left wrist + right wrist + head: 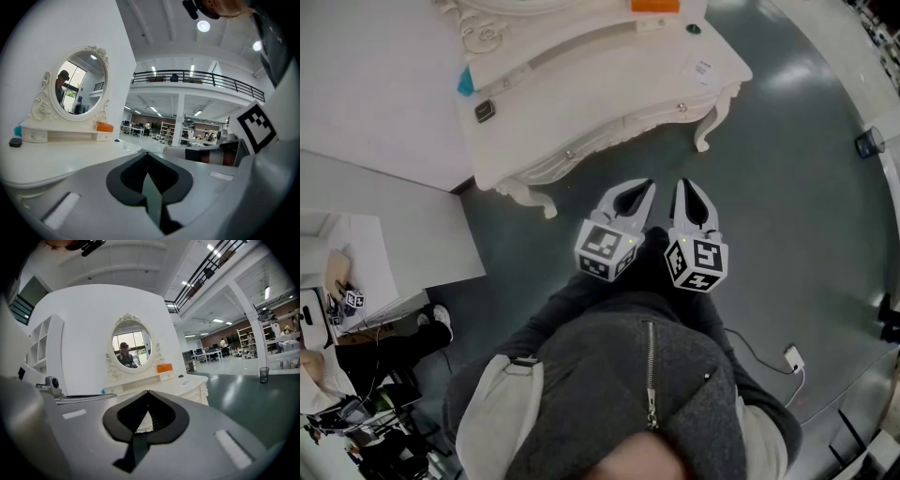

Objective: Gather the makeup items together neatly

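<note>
**Clerk:** Entry one, the tools. State and position?

**Checker:** Left gripper (pixel 636 195), grey, two-jaw, with a marker cube: jaws pressed together, nothing between them. Right gripper (pixel 689 197), same pattern: jaws likewise together, empty. Both are held side by side close to the person's body, over the dark green floor (pixel 787 187). They point toward the white carved dressing table (pixel 609 84) and are well short of it. Judged a ready stance: nothing is within reach, so there is no cause to open.

**Clerk:** Entry two, the makeup items. Location?

**Checker:** All are on the table.
- Flat orange rectangular box (pixel 654 5): on the low shelf under the oval white-framed mirror (pixel 131 348).
- Small teal object (pixel 465 82): by the shelf's opposite end.
- Small dark square case (pixel 484 111): on the tabletop near the teal object.
- Small dark round piece (pixel 693 29): toward the far corner, near a white printed card (pixel 701 67).

The items lie well apart from one another, so I judge the gathering not yet begun.

**Clerk:** Entry three, containers and contents?

**Checker:**
- Front drawers (pixel 619 131) with small knobs: shut, contents unseen.
- Orange box: I cannot tell whether it holds anything.
- Dark cup (pixel 264 374): on the floor, well apart from the table, contents not legible.
</note>
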Demonstrator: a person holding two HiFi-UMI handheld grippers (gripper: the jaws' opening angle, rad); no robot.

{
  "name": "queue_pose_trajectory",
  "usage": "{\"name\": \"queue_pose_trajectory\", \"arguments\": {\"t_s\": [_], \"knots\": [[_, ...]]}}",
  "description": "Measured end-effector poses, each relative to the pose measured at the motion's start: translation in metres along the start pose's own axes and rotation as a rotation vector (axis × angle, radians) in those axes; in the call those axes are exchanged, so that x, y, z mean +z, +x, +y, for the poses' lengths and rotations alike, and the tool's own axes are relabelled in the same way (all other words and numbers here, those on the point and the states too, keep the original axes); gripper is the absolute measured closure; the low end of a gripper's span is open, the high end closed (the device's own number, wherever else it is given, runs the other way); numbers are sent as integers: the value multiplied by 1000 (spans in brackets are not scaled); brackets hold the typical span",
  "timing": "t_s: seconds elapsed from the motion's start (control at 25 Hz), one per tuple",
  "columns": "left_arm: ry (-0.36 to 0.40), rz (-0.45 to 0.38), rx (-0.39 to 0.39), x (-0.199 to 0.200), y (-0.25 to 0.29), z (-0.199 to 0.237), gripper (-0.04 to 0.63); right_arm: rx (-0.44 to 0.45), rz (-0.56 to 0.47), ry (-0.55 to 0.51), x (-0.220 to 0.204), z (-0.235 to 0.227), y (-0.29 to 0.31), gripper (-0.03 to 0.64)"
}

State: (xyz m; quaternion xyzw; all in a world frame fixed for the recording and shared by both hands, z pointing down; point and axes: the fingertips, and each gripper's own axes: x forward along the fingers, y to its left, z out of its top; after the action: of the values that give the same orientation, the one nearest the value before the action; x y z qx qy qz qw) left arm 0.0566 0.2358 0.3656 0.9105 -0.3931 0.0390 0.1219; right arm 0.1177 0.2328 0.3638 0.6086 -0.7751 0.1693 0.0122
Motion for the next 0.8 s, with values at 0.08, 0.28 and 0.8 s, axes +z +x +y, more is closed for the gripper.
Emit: {"name": "queue_pose_trajectory", "arguments": {"t_s": [0.08,0.28,0.8], "knots": [[18,4,-1,1,1,0,586,10,-1,2,1,2,2,614],[45,15,-13,2,7,3,586,31,-5,3,6,4,13,614],[15,16,3,11,53,38,586,41,12,-11,20,-19,65,614]]}}
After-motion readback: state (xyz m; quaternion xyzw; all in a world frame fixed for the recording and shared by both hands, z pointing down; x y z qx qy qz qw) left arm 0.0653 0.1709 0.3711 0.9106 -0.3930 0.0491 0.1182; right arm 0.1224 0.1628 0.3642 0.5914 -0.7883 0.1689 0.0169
